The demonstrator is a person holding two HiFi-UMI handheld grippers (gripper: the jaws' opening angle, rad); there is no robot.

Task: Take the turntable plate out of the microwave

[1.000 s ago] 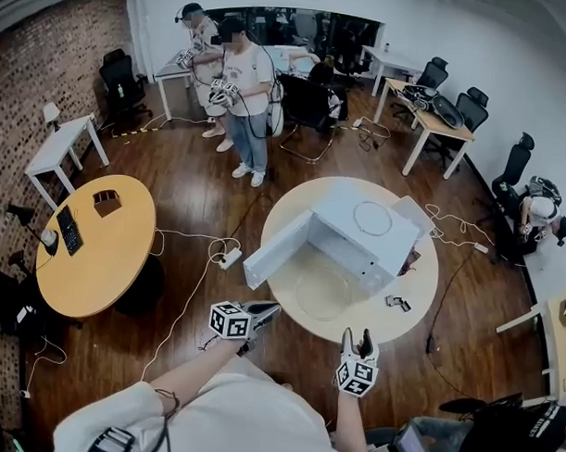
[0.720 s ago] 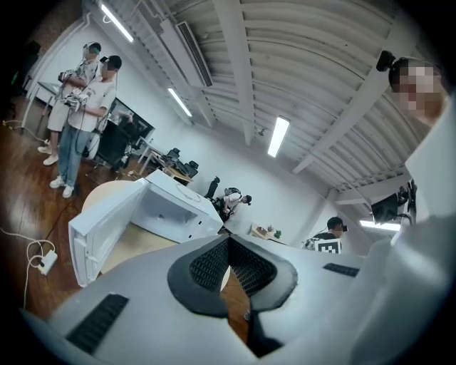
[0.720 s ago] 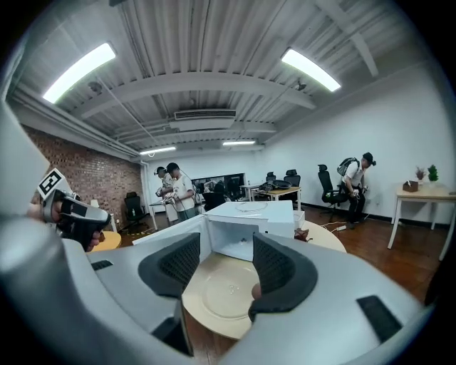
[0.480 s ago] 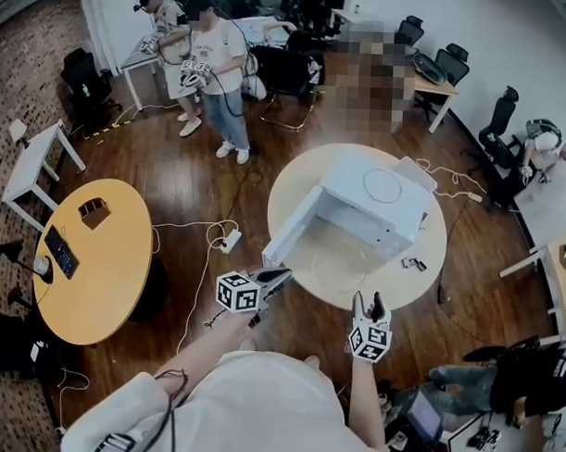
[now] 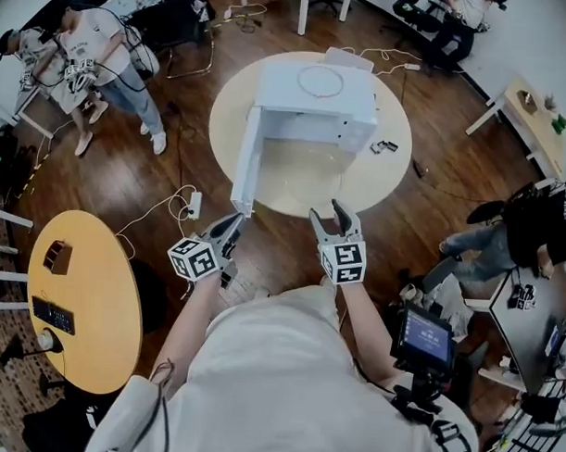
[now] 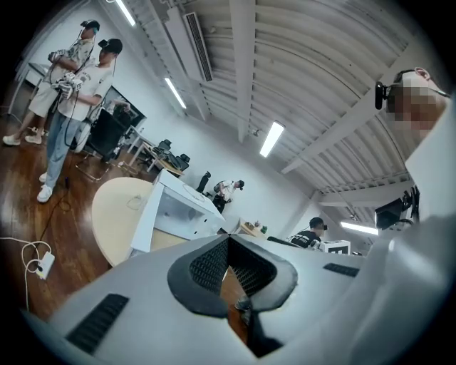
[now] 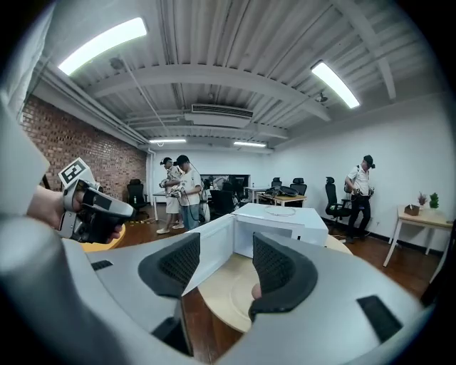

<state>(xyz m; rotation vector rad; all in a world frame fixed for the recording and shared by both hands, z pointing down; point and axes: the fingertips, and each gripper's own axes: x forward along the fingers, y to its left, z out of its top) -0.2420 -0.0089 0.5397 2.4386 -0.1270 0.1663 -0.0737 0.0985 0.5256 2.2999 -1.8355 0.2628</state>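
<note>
We're closer to the microwave (image 5: 315, 101) on the desk (image 5: 382, 178) now, its door (image 5: 245, 163) open. Left gripper (image 5: 229, 226) fingers pressed together, empty; right gripper (image 5: 327, 213) fingers apart, empty.

Seen from the head view, a microwave (image 5: 315, 106) stands on a round table (image 5: 391, 173), toward its 12 o'clock edge. Its door (image 5: 245, 163) is swung out toward 7 o'clock, and a ring (image 5: 320, 81) lies on its top. Off the table's 6 o'clock edge, the left gripper (image 5: 235, 221) and right gripper (image 5: 328, 213) hang side by side. A second table (image 5: 76, 306) lies at 8 o'clock, with a power strip (image 5: 194, 204) on the floor between the tables.
</note>
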